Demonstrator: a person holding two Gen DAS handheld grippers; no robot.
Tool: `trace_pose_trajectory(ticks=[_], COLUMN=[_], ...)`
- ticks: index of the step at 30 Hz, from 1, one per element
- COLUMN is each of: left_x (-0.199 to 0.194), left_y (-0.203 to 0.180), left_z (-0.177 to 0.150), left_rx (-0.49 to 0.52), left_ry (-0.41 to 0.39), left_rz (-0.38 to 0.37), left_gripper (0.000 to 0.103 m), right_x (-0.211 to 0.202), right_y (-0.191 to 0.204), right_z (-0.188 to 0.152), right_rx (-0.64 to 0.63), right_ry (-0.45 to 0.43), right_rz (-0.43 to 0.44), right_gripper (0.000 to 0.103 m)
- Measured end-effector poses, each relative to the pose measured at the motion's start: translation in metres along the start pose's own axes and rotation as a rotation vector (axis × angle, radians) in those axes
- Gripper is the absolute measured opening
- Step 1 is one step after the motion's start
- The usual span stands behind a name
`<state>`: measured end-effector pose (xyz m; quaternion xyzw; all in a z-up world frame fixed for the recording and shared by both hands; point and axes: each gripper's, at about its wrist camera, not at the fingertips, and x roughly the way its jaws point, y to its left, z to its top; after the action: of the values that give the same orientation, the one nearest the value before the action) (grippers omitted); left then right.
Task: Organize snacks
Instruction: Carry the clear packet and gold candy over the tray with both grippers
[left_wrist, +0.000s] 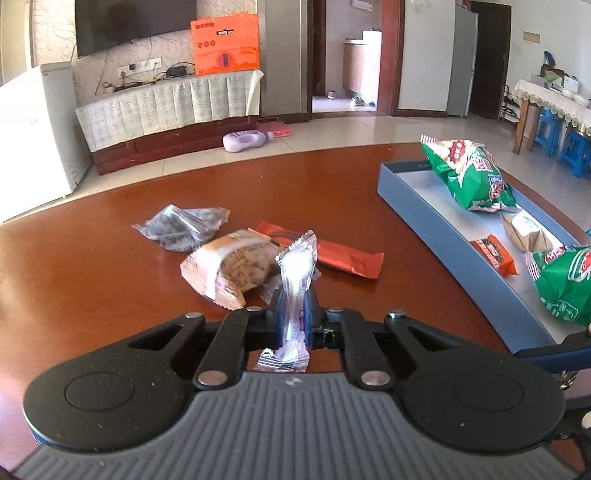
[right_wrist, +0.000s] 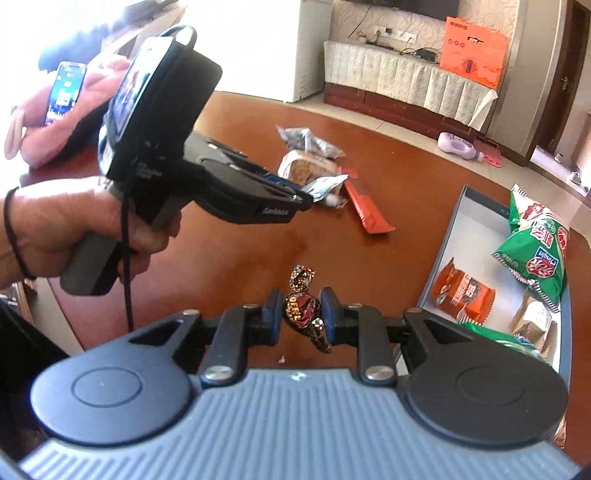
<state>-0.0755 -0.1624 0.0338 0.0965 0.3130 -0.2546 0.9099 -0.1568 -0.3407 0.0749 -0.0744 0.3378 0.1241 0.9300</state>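
We have a snack in each tool: our left gripper (left_wrist: 293, 317) is clamped on a slim silvery-white packet (left_wrist: 297, 280), held upright above the table, and our right gripper (right_wrist: 298, 317) has its pads closed against a dark twist-wrapped candy (right_wrist: 303, 308), lifted just off the wood. Both belong in the blue tray (left_wrist: 436, 218) to our right. To do this step well, we judge it best to carry one at a time, the candy first since it is nearer the tray, keep the squeeze steady so the slick wrappers do not slide, lower each over a bare patch of the white floor rather than onto the bags, and release only when it is low — a drop from height could bounce it out over the shallow wall. Counting: on the brown table (left_wrist: 110, 288) three snacks lie loose — a grey packet (left_wrist: 183, 227), a tan wrapped cake (left_wrist: 229, 269) and a red bar (left_wrist: 332, 254), clustered and touching. In the tray we count four: two green bags (left_wrist: 471, 173), one small orange packet (left_wrist: 495, 254) and one beige wrapped cake (left_wrist: 526, 232).
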Motion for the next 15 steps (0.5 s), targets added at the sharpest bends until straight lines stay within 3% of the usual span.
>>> trace_pose_trajectory(ticks=[15], left_x=[-0.009], left_y=[-0.009], left_z=[0.01], left_rx=[0.014], left_ry=[-0.031], left_rz=[0.011], left_gripper=[0.012], right_x=[-0.013], right_y=[-0.013], right_z=[0.009], right_rx=[0.039], right_ry=[-0.064], right_rz=[0.016], right_gripper=[0.025])
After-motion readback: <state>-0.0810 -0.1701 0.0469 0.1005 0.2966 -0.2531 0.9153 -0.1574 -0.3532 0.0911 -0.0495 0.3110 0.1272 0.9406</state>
